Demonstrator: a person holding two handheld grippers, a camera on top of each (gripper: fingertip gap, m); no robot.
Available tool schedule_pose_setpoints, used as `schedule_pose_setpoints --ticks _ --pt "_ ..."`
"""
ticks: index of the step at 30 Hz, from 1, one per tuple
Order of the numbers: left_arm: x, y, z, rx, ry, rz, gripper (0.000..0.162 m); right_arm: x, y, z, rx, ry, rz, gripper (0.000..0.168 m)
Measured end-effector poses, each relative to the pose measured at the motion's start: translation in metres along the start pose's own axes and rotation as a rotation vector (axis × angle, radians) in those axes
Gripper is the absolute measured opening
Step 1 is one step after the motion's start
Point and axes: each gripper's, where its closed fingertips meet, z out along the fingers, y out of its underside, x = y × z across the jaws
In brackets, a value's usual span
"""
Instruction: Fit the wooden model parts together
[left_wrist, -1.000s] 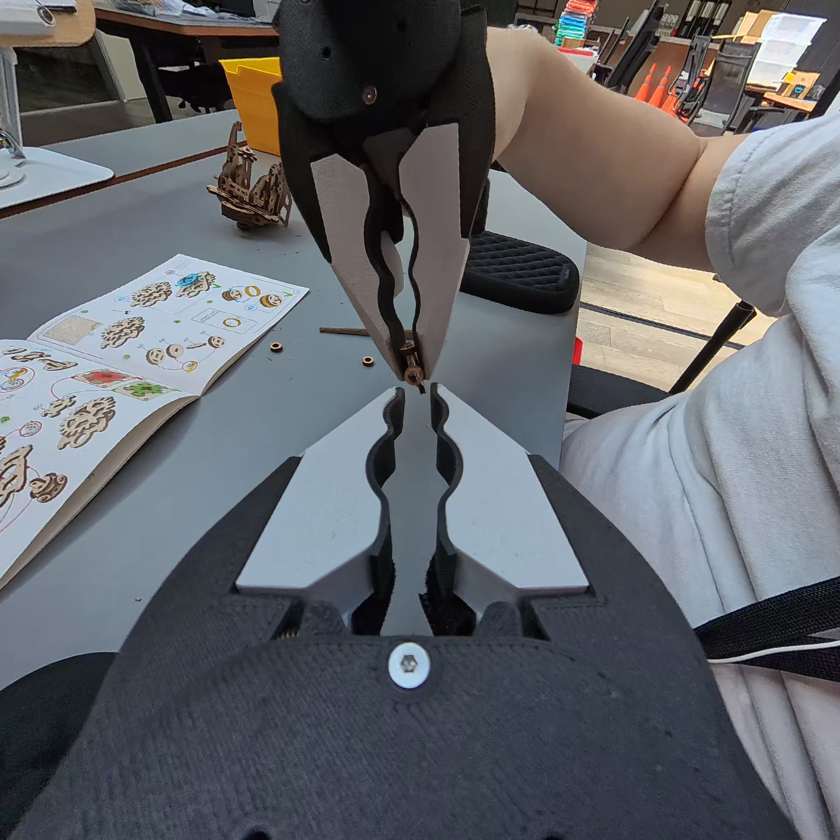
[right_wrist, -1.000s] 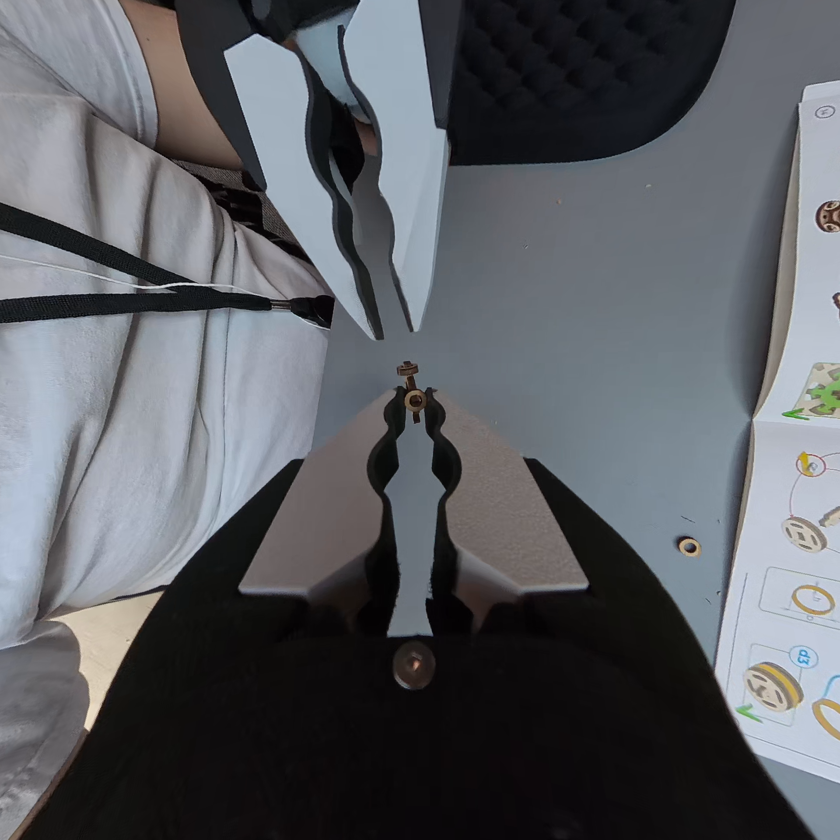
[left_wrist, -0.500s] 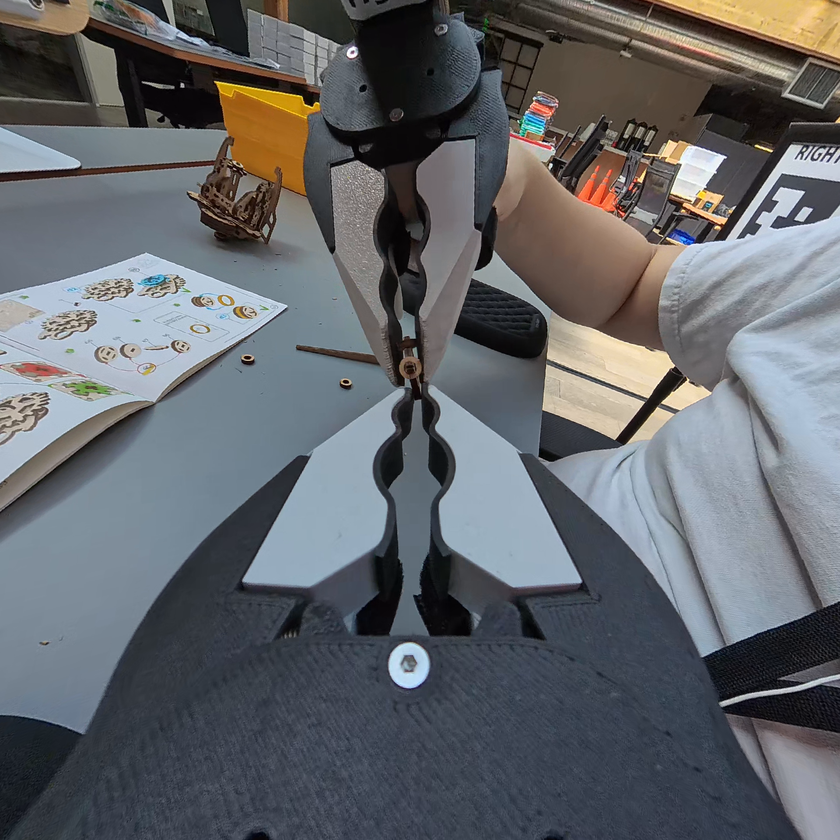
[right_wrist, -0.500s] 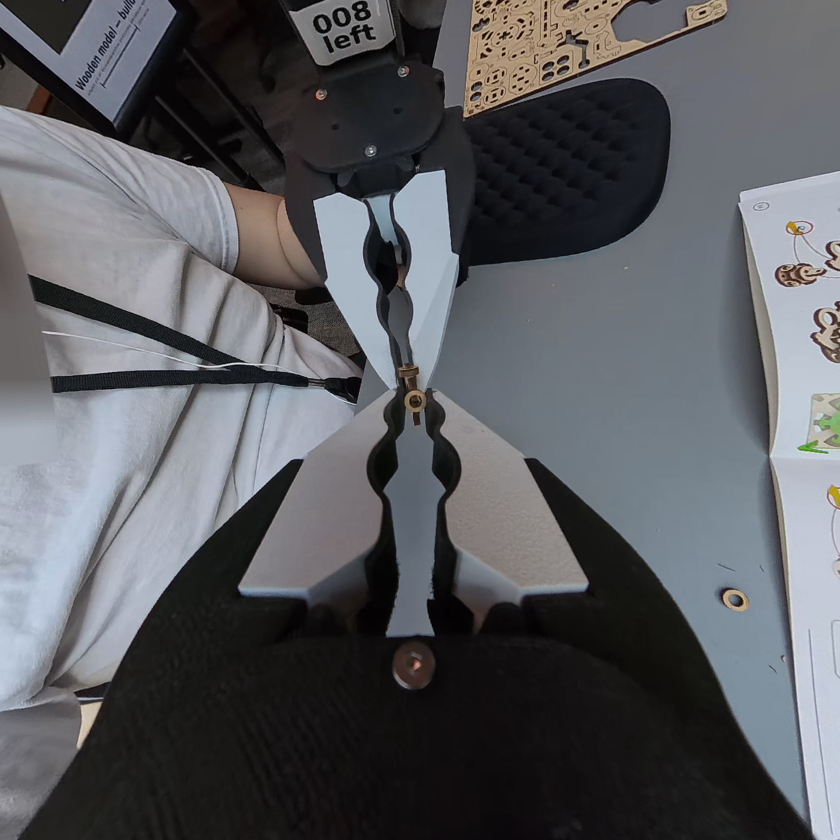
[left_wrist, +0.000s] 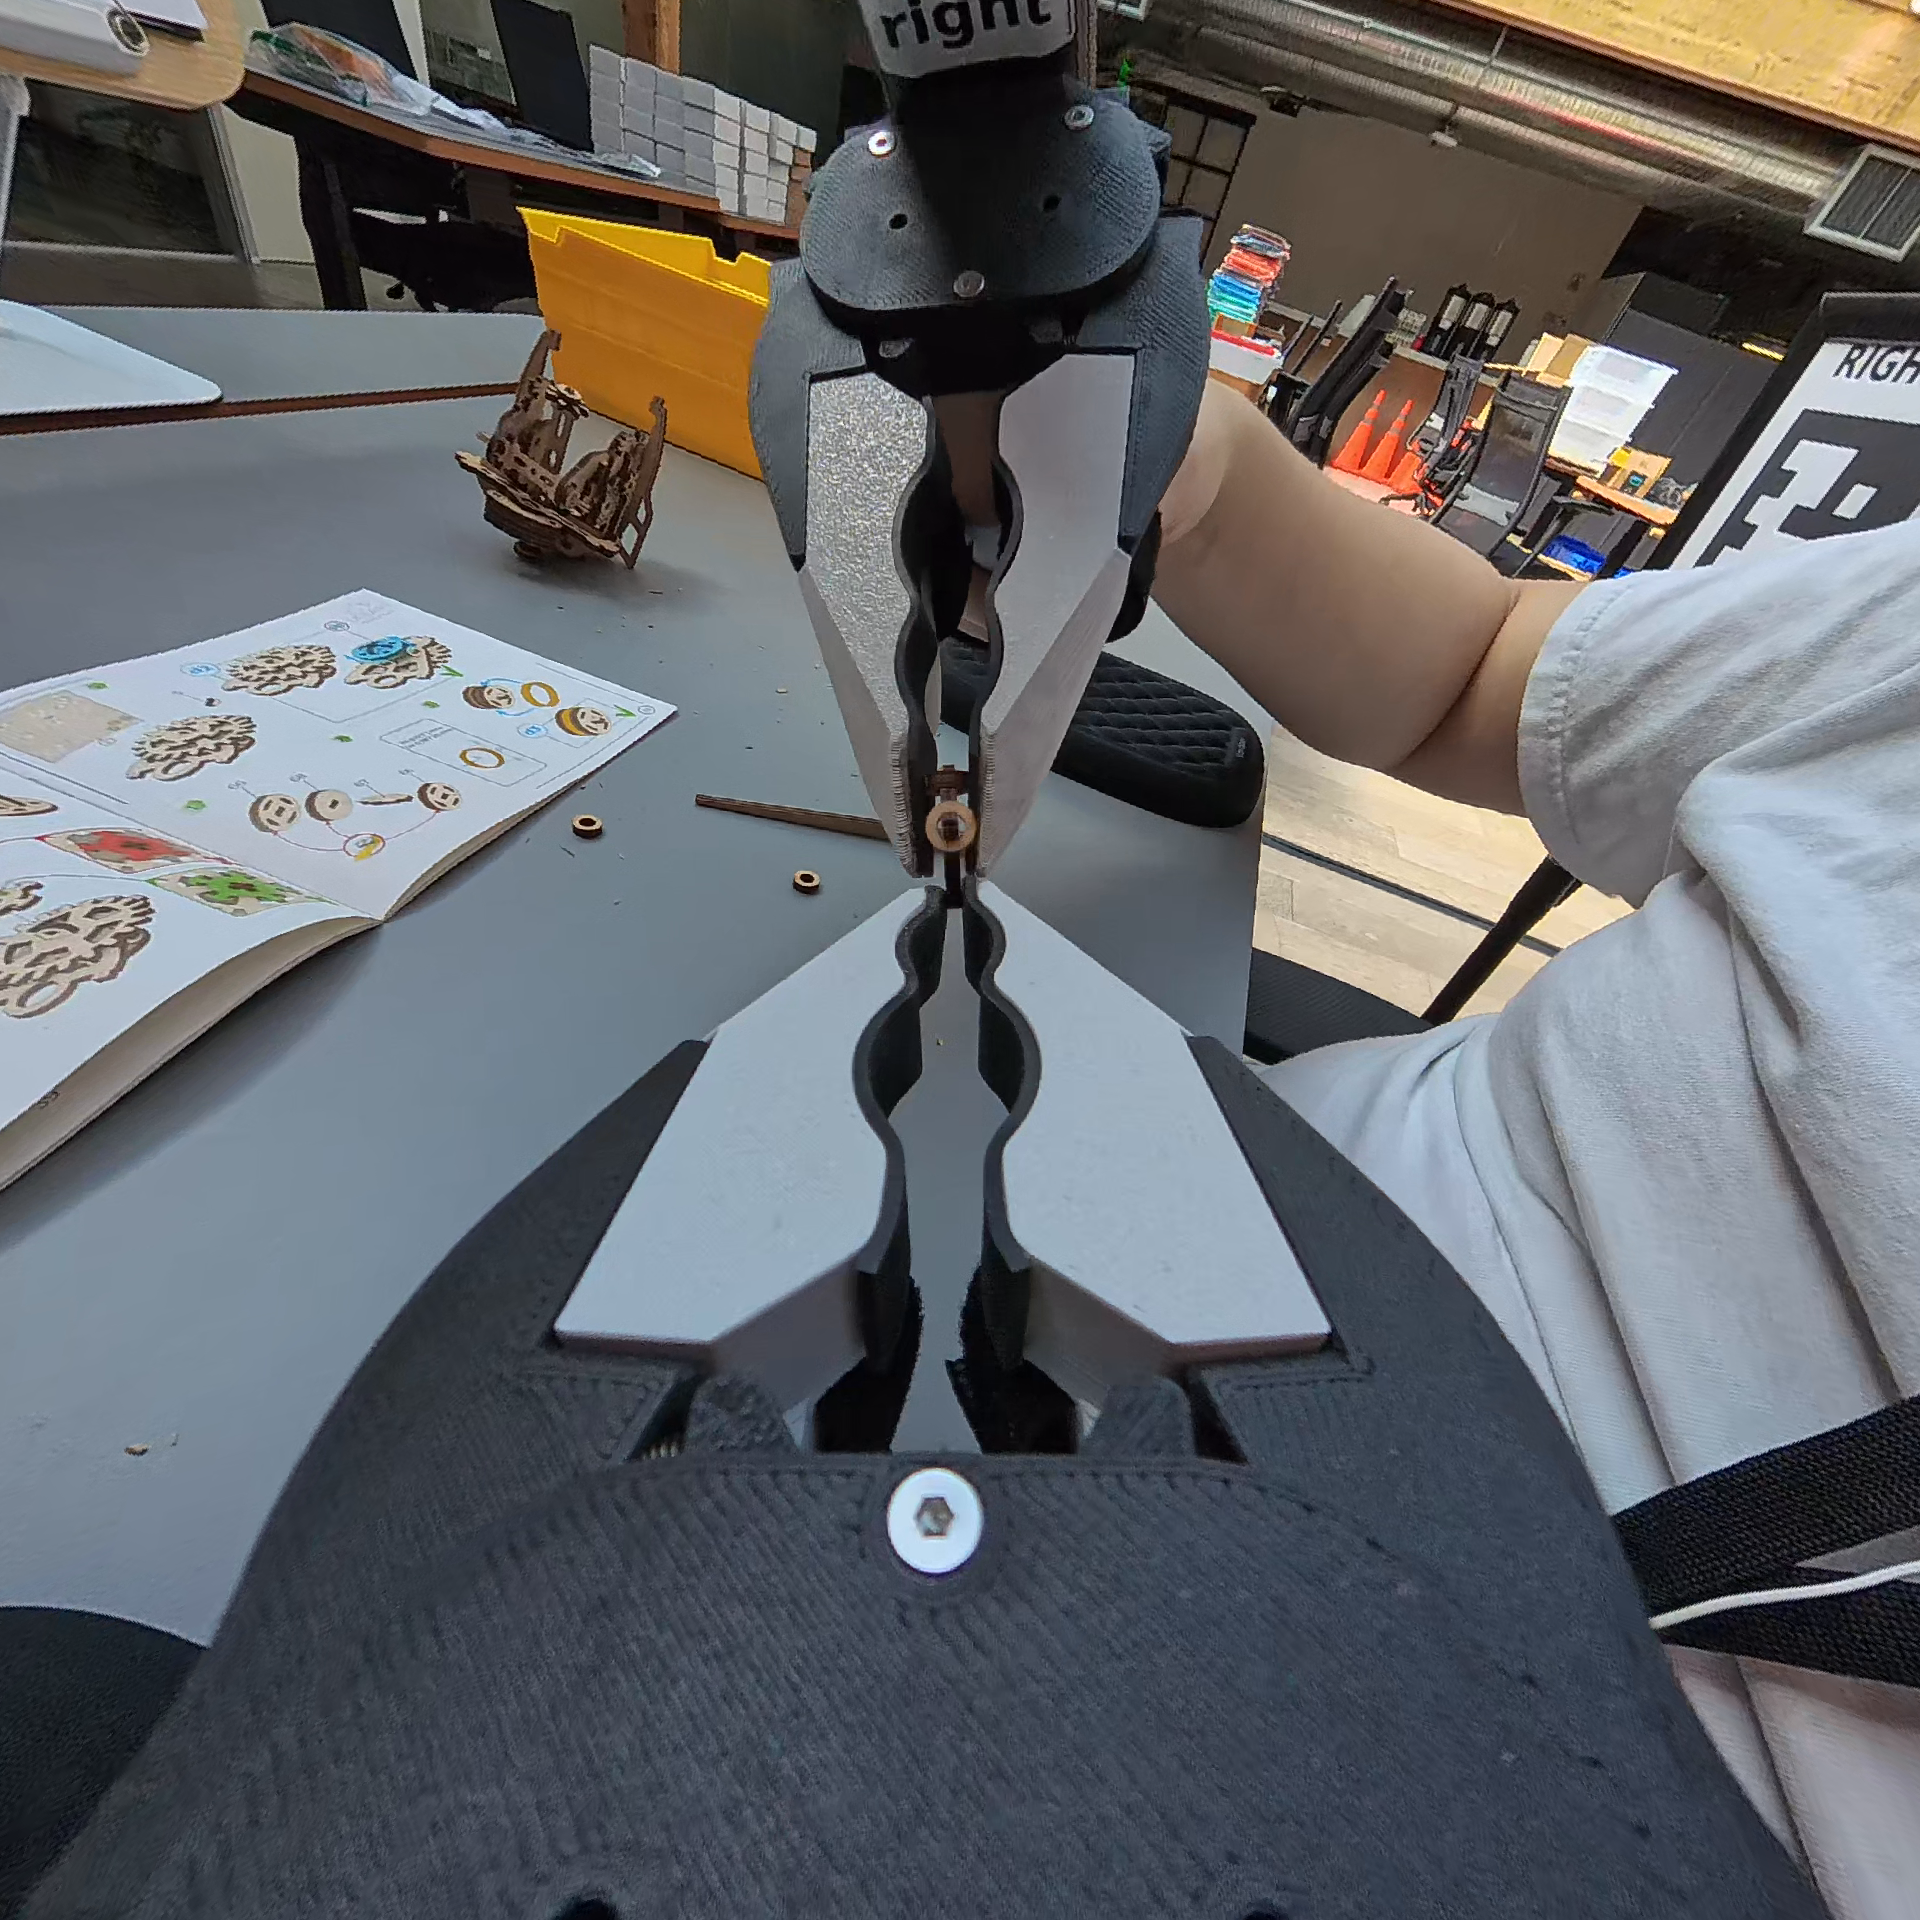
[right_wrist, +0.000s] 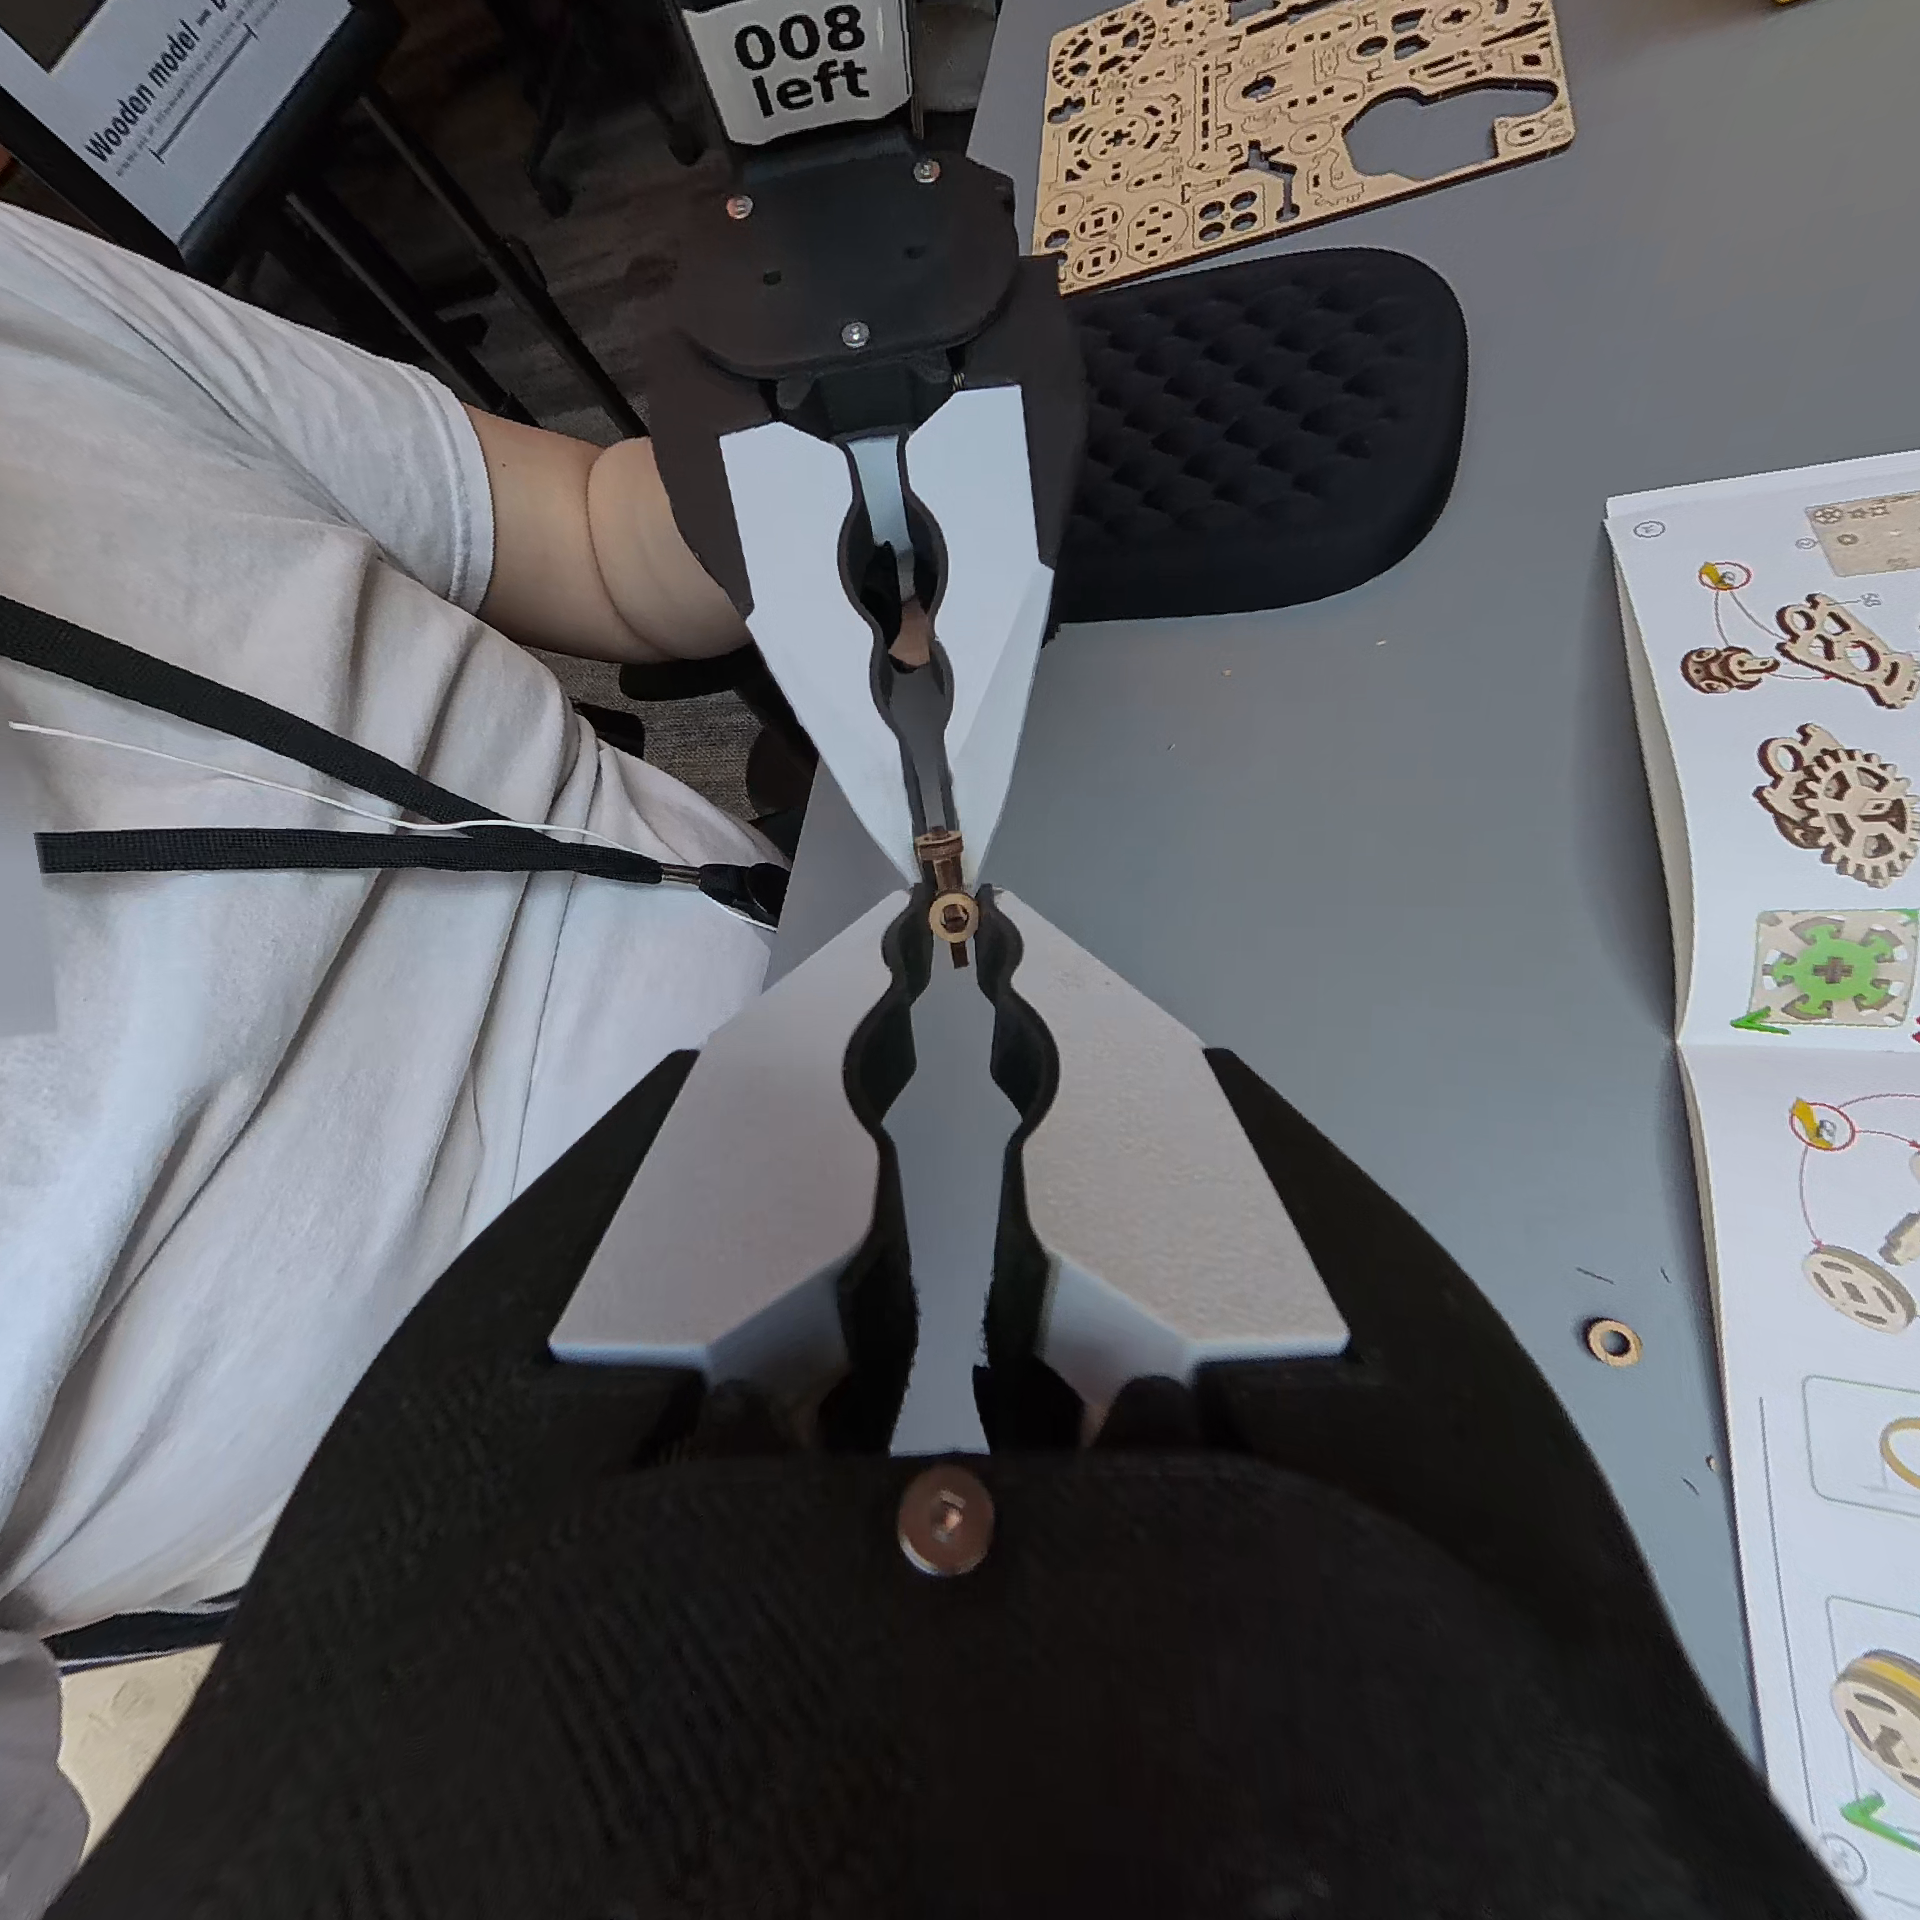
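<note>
We hold the right gripper (right_wrist: 951, 920) clenched on a small wooden ring part (right_wrist: 952, 917), meeting the left gripper (right_wrist: 935, 847), whose jaws grasp a tiny wooden pin (right_wrist: 937, 854), above the bench (right_wrist: 1351, 935). Both seem light, stiff and brittle; grip near the joint.

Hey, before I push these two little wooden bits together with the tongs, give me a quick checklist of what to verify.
1. Right tongs shut on the wooden ring: ok.
2. Left tongs shut on the wooden pin: ok.
3. Pin and ring meeting, tongs tip to tip: ok.
4. Joint fully seated: cannot tell, parts too small.
5. Both parts held up off the grey table: ok.
</note>
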Motion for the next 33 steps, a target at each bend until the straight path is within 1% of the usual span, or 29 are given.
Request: schedule_pose_setpoints --ticks 1,2,3,4,6,10,18,26,30,33 --pt "-0.002 0.0 -0.001 -0.001 -0.01 -0.007 0.004 0.004 0.004 -0.004 -0.018 0.021 -0.001 0.006" --pt "-0.004 0.001 -0.001 -0.008 -0.017 -0.011 0.01 0.012 0.012 -0.011 -0.049 0.059 -0.001 0.006" --pt "-0.005 0.002 -0.002 -0.017 -0.016 -0.013 0.012 0.024 0.023 -0.02 -0.087 0.115 0.01 0.006" --pt "-0.004 0.002 -0.002 -0.019 -0.007 -0.016 0.011 0.036 0.038 -0.03 -0.143 0.161 0.04 0.006" --pt "-0.003 0.001 -0.002 -0.02 0.0 -0.019 0.01 0.045 0.064 -0.041 -0.203 0.147 0.121 0.006" --pt "-0.001 0.006 0.002 -0.044 0.006 0.0 0.008 0.065 0.092 -0.044 -0.248 0.178 0.18 0.006" --pt "0.001 0.006 0.002 -0.048 0.009 0.009 0.006 0.069 0.105 -0.034 -0.329 0.171 0.175 0.006" --pt "0.001 0.007 0.002 -0.048 0.014 0.005 0.006 0.071 0.109 -0.036 -0.391 0.208 0.176 0.006" --pt "0.002 0.007 0.003 -0.051 0.015 0.006 0.006 0.072 0.109 -0.037 -0.446 0.25 0.163 0.006" --pt "0.003 0.008 0.003 -0.055 0.017 0.007 0.006 0.072 0.109 -0.037 -0.523 0.306 0.136 0.006"
